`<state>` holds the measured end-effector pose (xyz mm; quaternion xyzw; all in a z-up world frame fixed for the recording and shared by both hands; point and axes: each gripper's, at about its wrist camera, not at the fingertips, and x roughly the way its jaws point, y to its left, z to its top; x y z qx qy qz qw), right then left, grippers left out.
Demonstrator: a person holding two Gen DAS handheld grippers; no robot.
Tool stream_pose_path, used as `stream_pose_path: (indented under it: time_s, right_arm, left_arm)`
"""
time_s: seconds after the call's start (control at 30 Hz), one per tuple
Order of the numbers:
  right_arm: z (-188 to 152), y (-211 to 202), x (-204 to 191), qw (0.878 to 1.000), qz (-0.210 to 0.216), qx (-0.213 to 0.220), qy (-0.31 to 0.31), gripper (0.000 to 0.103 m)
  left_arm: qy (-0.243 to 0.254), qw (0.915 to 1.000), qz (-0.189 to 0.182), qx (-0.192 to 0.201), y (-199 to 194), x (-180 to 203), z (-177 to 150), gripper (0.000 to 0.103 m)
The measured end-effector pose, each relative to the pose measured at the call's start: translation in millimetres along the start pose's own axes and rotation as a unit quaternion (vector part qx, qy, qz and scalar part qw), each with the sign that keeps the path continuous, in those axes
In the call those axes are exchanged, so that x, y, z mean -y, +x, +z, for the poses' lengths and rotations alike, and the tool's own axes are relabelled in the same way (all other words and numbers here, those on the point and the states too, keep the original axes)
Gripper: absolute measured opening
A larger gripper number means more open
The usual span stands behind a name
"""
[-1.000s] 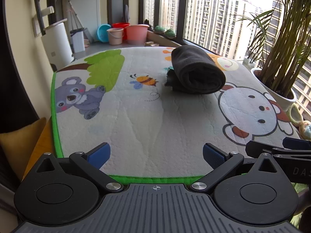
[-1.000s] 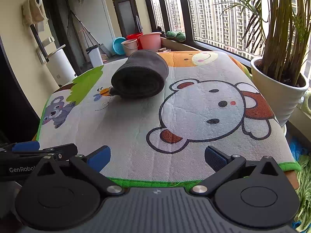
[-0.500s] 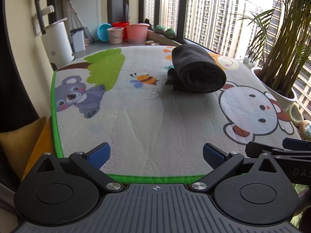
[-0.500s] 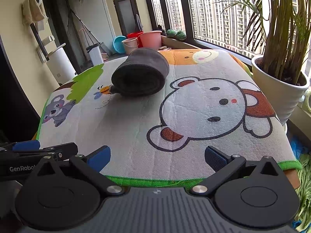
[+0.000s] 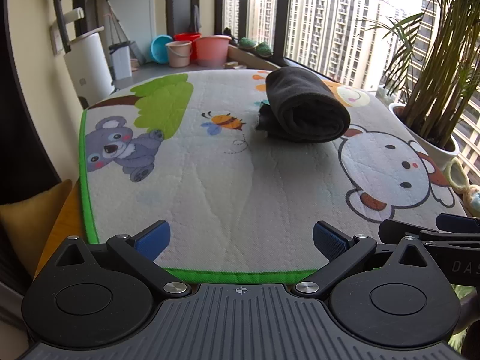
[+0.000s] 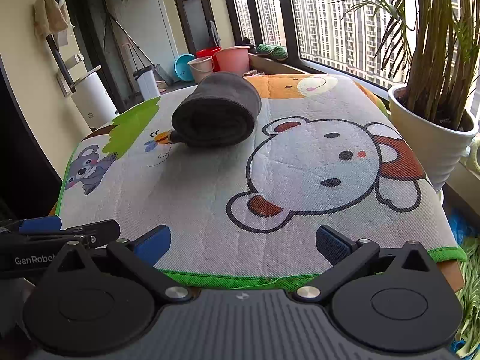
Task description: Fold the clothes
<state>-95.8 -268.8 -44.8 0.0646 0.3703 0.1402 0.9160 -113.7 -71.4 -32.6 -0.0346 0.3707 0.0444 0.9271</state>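
A dark grey garment (image 5: pixel 306 111) (image 6: pixel 217 111) lies rolled into a thick bundle on the far half of the cartoon-printed mat (image 5: pixel 228 186) (image 6: pixel 210 186). A small dark corner sticks out at its left end. Over the mat's near green edge my left gripper (image 5: pixel 241 235) hangs open, with nothing between its blue pads. Beside it on the right, my right gripper (image 6: pixel 243 241) is open and empty too. Both stay well short of the bundle. Each gripper shows at the edge of the other's view.
A potted palm in a white pot (image 6: pixel 432 138) stands just off the mat's right edge. Buckets and basins (image 5: pixel 195 49) sit on the floor beyond the mat, with a white bin (image 5: pixel 88 66) at the left wall. A yellow cushion (image 5: pixel 27 225) lies at the near left.
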Motion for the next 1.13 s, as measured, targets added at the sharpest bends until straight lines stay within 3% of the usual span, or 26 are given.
stream_pose_path:
  time_s: [0.87,0.97,1.13]
  right_arm:
    - [0,3,-2,1.000,0.000,-0.008,-0.002,0.103]
    - [2,0,-2,1.000,-0.002,0.003,-0.007,0.103]
    - [14,-7,1,0.999,-0.017,0.039,-0.019,0.103]
  left_arm:
    - [-0.006,0.9999,-0.007,-0.009,7,-3,3,0.103]
    - [-0.004,0.9999,-0.013,0.004,5,-4,7,0.103]
    - [-0.001,0.9987,0.007,0.050,5,-7,16,0.103]
